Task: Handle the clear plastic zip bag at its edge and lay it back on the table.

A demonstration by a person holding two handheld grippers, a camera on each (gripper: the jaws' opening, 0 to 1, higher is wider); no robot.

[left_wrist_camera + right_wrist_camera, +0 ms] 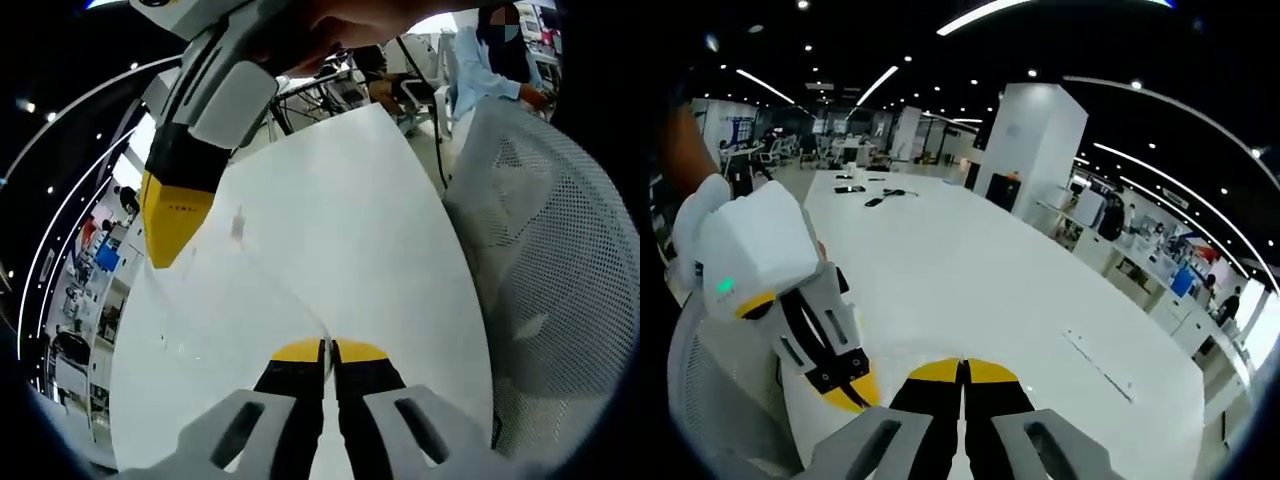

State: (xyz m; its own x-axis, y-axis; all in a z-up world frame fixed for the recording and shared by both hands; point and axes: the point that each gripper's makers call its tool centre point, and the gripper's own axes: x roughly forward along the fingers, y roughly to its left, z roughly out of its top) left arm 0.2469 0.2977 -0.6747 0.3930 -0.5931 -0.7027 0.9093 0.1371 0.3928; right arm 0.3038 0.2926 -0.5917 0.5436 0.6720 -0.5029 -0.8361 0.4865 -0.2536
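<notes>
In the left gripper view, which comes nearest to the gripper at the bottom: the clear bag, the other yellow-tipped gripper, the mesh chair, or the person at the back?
1. Clear bag, at the left gripper.
2. Right gripper, upper left.
3. Mesh chair, right; too close to call against the right gripper.
4. Person, far top right.

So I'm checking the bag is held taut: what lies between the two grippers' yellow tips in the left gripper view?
In the left gripper view, the clear zip bag spans from the left gripper to the right gripper, over bare white table.
</notes>
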